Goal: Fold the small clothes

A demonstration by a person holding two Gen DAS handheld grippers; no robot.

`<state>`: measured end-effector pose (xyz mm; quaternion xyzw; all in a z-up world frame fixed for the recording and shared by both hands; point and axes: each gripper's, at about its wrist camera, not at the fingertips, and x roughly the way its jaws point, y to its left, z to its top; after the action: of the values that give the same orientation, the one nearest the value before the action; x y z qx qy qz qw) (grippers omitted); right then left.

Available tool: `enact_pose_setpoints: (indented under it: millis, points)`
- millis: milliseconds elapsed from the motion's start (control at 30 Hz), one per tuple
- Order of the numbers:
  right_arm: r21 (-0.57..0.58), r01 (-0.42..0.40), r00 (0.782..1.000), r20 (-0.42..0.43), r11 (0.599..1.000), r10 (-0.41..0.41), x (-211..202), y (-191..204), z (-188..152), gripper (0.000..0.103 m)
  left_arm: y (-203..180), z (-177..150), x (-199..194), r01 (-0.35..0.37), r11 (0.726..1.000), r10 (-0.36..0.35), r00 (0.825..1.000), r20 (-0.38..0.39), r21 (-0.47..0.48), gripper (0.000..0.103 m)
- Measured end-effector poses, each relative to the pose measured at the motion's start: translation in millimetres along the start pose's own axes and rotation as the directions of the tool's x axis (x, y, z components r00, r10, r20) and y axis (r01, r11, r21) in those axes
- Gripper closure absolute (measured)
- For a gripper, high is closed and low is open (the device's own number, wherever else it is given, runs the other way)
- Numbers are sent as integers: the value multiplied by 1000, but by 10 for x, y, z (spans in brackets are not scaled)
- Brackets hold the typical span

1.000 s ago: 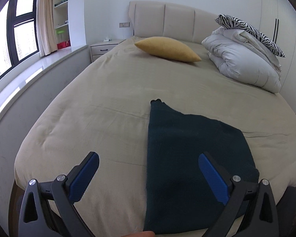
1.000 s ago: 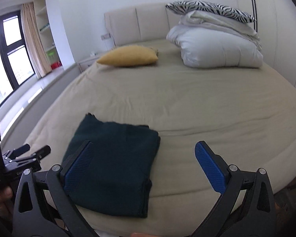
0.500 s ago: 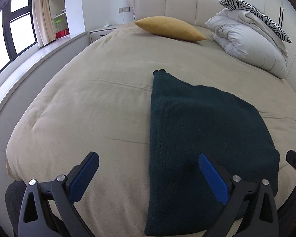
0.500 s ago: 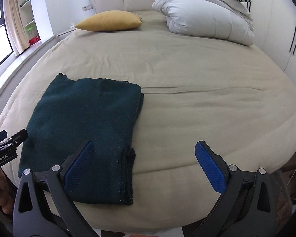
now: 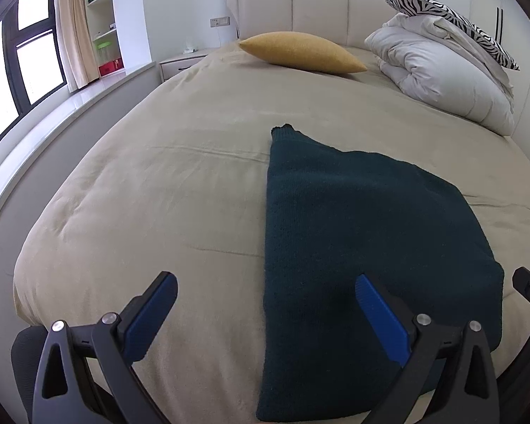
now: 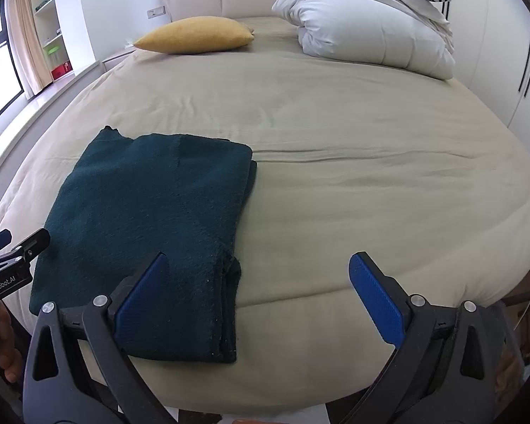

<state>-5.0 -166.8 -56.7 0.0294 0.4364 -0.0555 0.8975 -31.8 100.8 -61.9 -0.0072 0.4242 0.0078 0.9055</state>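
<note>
A dark green knitted garment [image 5: 364,233] lies folded flat near the front edge of the beige bed [image 5: 180,162]. It also shows in the right wrist view [image 6: 148,212], with layered edges at its right side. My left gripper [image 5: 265,304] is open and empty, above the garment's left edge. My right gripper [image 6: 258,282] is open and empty, above the garment's front right corner. Neither touches the cloth.
A yellow pillow [image 5: 304,52] lies by the headboard. A folded white duvet [image 5: 445,77] with a zebra-print pillow [image 5: 452,14] sits at the back right. A nightstand [image 5: 183,63] and a window ledge [image 5: 53,113] are left of the bed [image 6: 371,162].
Both grippers have moved forward over the bed's front edge and tilted down toward the garment, then lifted slightly. Both stayed open. The garment has not moved.
</note>
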Motion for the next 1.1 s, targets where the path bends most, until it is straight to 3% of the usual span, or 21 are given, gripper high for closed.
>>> enact_pose_setpoints:
  millis: [1100]
  points:
    - [-11, -16, 1000, -10, 1000, 16, -45, 32, -44, 0, -19, -9, -3, 1, 1000, -1, 1000, -3, 5, 0]
